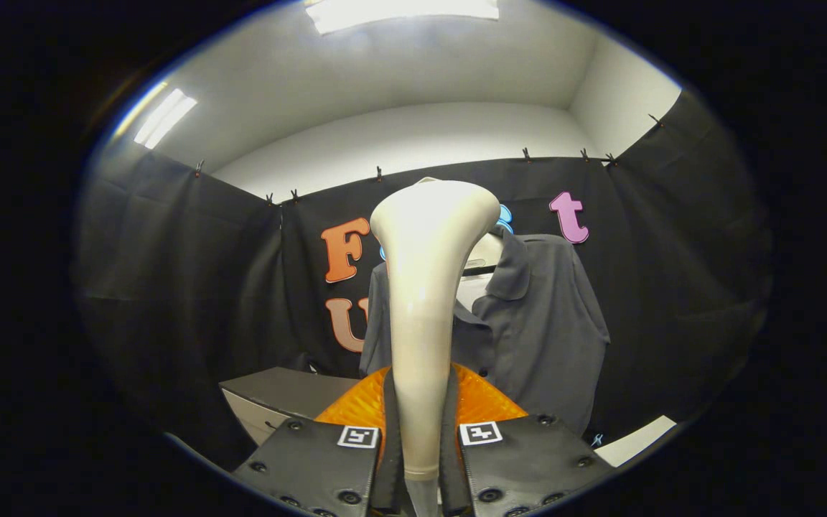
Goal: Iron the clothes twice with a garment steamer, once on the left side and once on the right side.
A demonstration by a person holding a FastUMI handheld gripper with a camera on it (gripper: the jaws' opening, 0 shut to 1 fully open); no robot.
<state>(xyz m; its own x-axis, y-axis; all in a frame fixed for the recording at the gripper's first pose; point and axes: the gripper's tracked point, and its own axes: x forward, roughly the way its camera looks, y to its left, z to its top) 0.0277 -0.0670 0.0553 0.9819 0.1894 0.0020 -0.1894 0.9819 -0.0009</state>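
Observation:
My gripper [419, 424] is shut on the garment steamer [424, 287], a cream wand that stands upright between the fingers, its handle pinched by both pads. Its wide flared head rises well above the fingers. Beyond the steamer hangs a dark grey collared shirt [535, 337] on a white mannequin form [484, 253], against the black cloth wall. The steamer's head is apart from the shirt and covers the shirt's left half; the right half, collar and button line show.
A grey box or cabinet top [277, 395] stands low, left of the shirt. A white surface edge [636, 439] lies low to the right. Black cloth walls [169, 287] close in on three sides, with white wall and ceiling lights above.

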